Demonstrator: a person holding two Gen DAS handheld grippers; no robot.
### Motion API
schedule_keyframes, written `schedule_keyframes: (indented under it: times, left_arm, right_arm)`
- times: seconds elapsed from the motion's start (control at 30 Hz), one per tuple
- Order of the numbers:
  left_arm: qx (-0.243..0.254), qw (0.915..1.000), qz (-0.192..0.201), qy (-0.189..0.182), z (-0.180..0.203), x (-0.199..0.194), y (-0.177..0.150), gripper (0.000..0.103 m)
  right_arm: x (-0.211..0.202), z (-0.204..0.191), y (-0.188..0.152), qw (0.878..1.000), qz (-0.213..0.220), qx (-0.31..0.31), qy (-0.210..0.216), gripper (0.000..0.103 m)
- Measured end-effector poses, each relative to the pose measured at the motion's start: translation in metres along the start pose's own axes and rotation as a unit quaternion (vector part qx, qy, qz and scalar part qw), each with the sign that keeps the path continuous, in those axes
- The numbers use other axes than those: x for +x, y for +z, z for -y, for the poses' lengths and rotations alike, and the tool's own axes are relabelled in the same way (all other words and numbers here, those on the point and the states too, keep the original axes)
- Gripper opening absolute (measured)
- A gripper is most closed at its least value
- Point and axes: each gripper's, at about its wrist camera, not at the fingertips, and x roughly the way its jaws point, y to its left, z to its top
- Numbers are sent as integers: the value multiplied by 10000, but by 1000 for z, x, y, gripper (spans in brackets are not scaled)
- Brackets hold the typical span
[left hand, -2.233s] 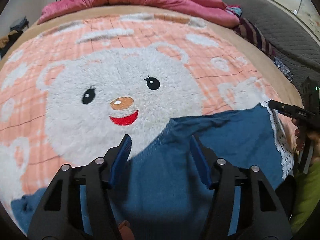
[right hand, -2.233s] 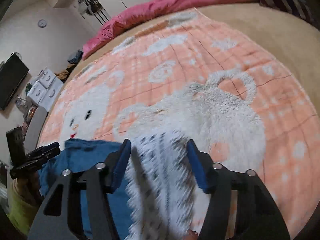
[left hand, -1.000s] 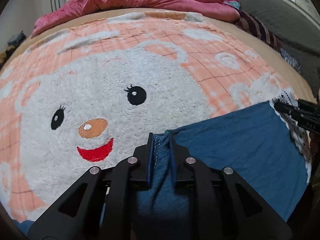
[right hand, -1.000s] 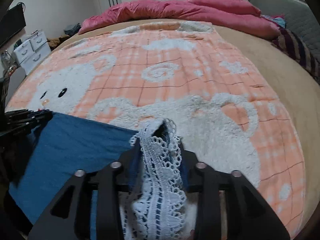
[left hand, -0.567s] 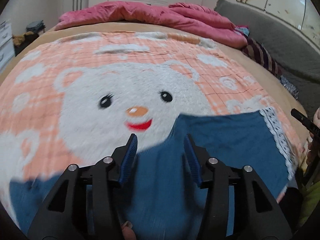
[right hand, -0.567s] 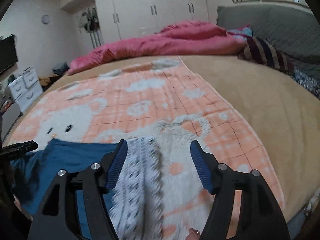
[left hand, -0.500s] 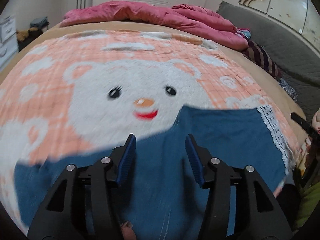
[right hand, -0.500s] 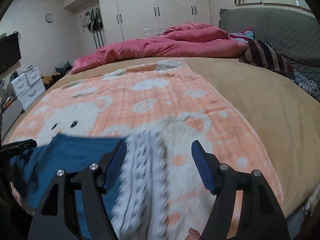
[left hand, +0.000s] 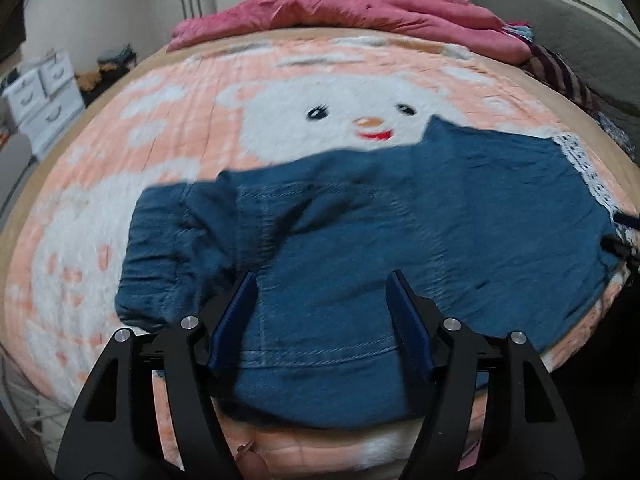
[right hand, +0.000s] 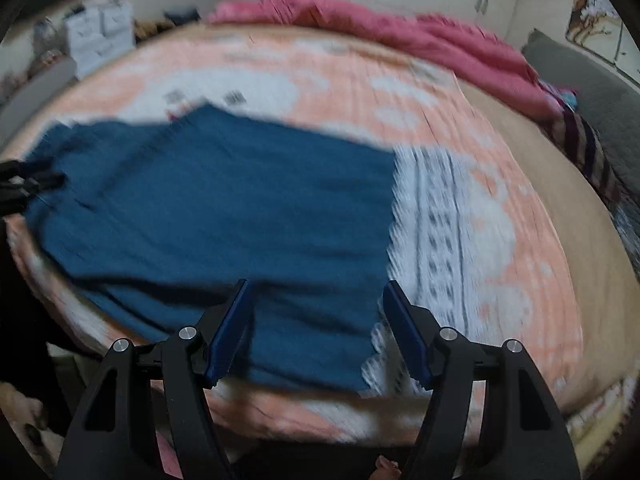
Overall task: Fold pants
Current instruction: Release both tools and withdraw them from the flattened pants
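Blue denim pants (left hand: 400, 216) with a white lace hem (left hand: 584, 168) lie spread sideways on the bear blanket (left hand: 200, 92). The waist end (left hand: 172, 240) is bunched at the left. My left gripper (left hand: 322, 284) is open and empty, above the near edge of the pants. In the right wrist view the pants (right hand: 208, 196) and the lace hem (right hand: 436, 248) are blurred. My right gripper (right hand: 316, 292) is open and empty above the pants' near right corner. The right gripper's tip (left hand: 620, 240) shows at the left view's right edge.
The pants lie near the bed's front edge (left hand: 360, 444). A pink duvet (left hand: 360, 12) is piled at the far end. A striped cloth (left hand: 560, 76) and a grey headboard (left hand: 580, 28) are at the right. White drawers (left hand: 44, 96) stand left of the bed.
Both grippers, shut on the pants' far edge a second ago, have opened and pulled back toward the bed's front edge. The pants now lie flat.
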Motion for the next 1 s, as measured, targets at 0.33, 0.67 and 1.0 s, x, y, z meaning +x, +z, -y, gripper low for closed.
schedule_keyframes:
  times: [0.33,0.67,1.0]
  left_arm:
    - [-161,9997,31,-206,-14,3,-8,59]
    - [-264,9990,123,-336,-8,-17,-12,72]
    - [-124,9979,304,-561,10,-48,-7,83]
  right_arm:
    - [2,17,-27,9987,-424,282,1,67]
    - [-5,21,-28,9983,-262,509,99,74]
    - [-56,17,-24,9960,450,723,270,79]
